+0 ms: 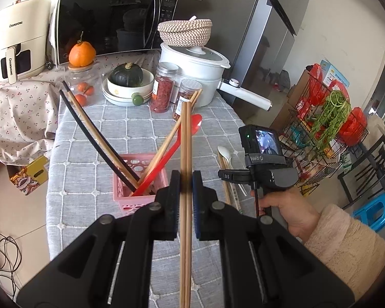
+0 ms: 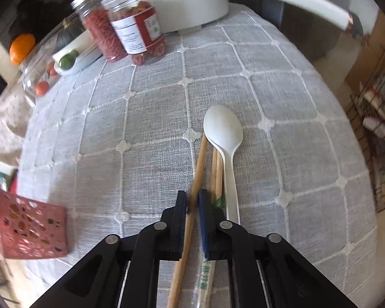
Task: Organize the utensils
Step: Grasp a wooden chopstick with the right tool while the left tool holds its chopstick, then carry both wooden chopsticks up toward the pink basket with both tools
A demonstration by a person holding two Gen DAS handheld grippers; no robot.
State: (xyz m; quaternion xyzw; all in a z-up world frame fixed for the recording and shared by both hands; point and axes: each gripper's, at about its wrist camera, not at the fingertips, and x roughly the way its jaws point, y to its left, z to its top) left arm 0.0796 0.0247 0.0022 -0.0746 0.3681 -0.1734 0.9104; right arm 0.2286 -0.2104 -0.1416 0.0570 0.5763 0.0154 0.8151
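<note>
Task looks roughly half done. Pink basket (image 1: 138, 177) on the worktop (image 1: 89, 138) already holds a black chopstick pair (image 1: 89, 128), a wooden chopstick and a red spoon (image 1: 177, 151), all leaning out. Left gripper (image 1: 186, 182) has its jaws closed on a bamboo pair (image 1: 185, 138), held above and just right of the basket, not yet dropped in. Right gripper (image 2: 193, 205) has jaws narrow, pinching a single chopstick (image 2: 200, 161) low over the cloth. Left to sort: a wrapped chopstick pair (image 2: 216, 169) and a white spoon (image 2: 224, 133), lying side by side and touching.

Worktop wears a grey checked cloth. At its far end: white pot (image 1: 192, 64), two jars (image 1: 164, 89), bowl with squash (image 1: 127, 77). Behind: microwave (image 1: 110, 23), fridge (image 1: 269, 38). Wire rack (image 1: 320, 128) on the right.
</note>
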